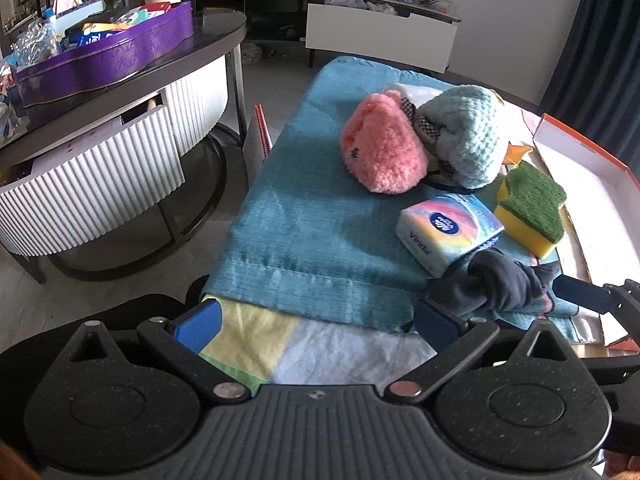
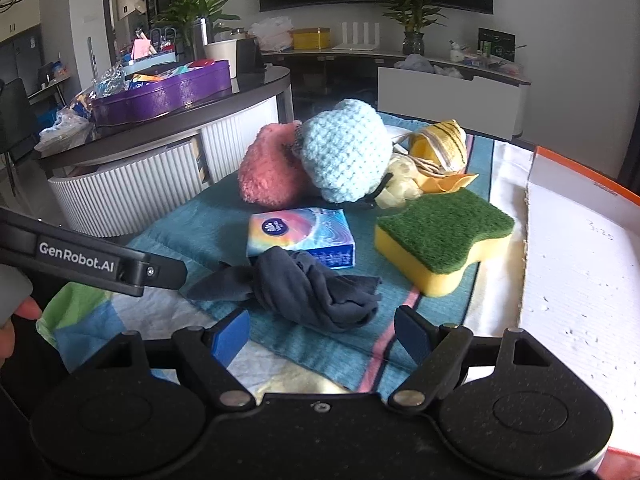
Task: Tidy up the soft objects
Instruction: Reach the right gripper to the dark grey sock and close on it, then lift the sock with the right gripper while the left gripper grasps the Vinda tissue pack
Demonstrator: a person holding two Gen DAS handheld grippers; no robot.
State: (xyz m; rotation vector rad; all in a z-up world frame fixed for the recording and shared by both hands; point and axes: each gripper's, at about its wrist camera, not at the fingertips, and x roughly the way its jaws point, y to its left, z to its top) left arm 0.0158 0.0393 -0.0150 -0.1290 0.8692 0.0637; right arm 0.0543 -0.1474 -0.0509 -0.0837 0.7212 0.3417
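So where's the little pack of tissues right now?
The tissue pack lies on the teal cloth, just behind the dark socks, left of the sponge.

Left gripper (image 1: 318, 322): speckled black plastic body, ribbed grey centre, blue pads, silver pivot pins.
Right gripper (image 2: 322, 338): was the same speckled black build, blue pads, a small centre screw.
Marking: white "GenRobot.AI" lettering on a black bar.

On the teal cloth (image 2: 168, 236) lie two fuzzy plush toys, one pink (image 2: 270, 174) and one pale blue (image 2: 346, 152), plus one yellow striped toy (image 2: 444, 144). There is one tissue pack (image 2: 302, 236), one green-topped yellow sponge (image 2: 444, 240) and one knotted dark sock (image 2: 316, 292). One orange-rimmed box (image 2: 580, 272) stands beside them.
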